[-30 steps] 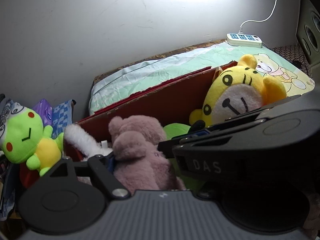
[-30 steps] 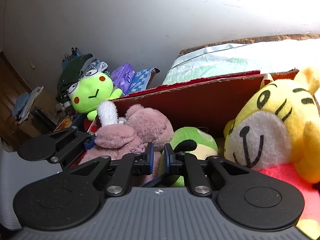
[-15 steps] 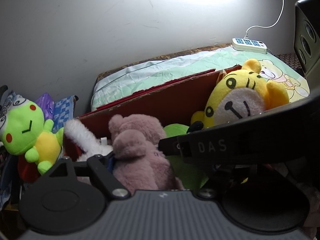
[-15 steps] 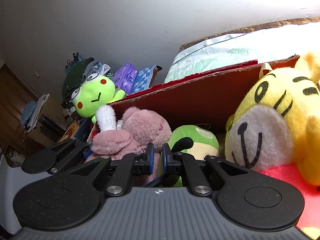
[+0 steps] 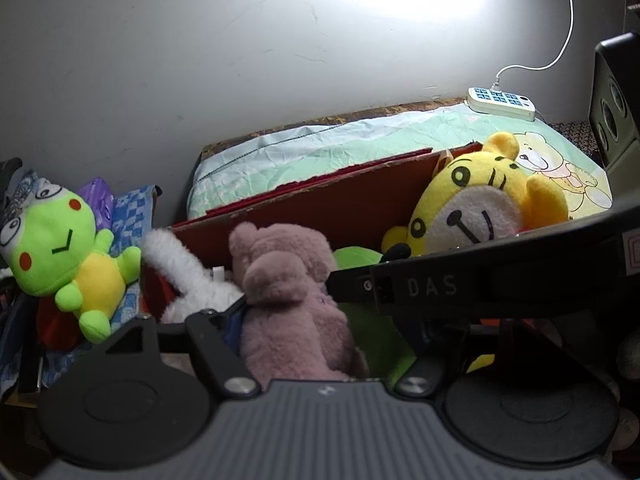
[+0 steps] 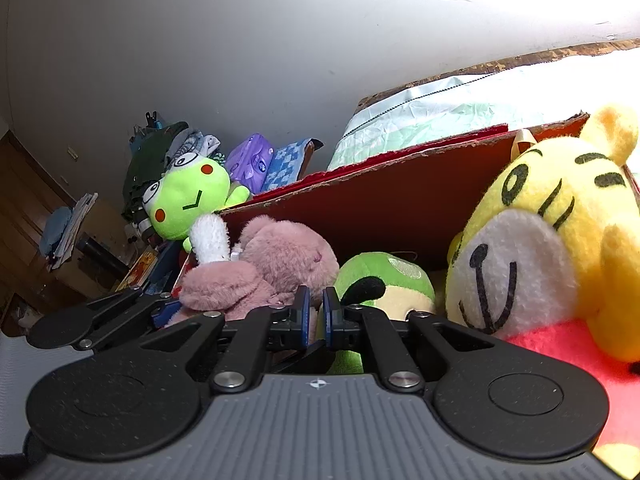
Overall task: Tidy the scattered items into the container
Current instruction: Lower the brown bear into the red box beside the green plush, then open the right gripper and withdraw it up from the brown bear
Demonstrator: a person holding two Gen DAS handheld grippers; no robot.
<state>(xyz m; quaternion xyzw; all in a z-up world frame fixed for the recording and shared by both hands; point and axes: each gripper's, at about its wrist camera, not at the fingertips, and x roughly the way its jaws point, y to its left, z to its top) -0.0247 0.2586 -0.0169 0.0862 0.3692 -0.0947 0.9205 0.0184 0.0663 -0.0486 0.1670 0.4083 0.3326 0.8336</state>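
A red cardboard box (image 5: 340, 208) (image 6: 400, 208) holds a pink plush toy (image 5: 288, 300) (image 6: 280, 264), a green round plush (image 6: 384, 280) and a yellow tiger plush (image 5: 480, 204) (image 6: 540, 240). My left gripper (image 5: 312, 320) has the pink plush between its jaws, which are closing. Its left pad presses the fur; its right finger is hidden behind the right gripper's black body (image 5: 480, 284). My right gripper (image 6: 316, 312) is shut just in front of the pink and green toys, with nothing seen between its pads. A green frog plush (image 5: 60, 252) (image 6: 188, 200) lies outside the box, to its left.
A white fluffy piece (image 5: 172, 260) sticks up at the box's left corner. Behind the box lies a mint sheet (image 5: 320, 148) with a white power strip (image 5: 502, 99) and a black speaker (image 5: 616, 112). A purple pack (image 6: 252, 160), piled clothes and wooden furniture (image 6: 24, 200) crowd the left.
The right gripper's jaws have closed the small gap between them. Its black body now lies flatter across the left wrist view. The pink plush stays between the left fingers.
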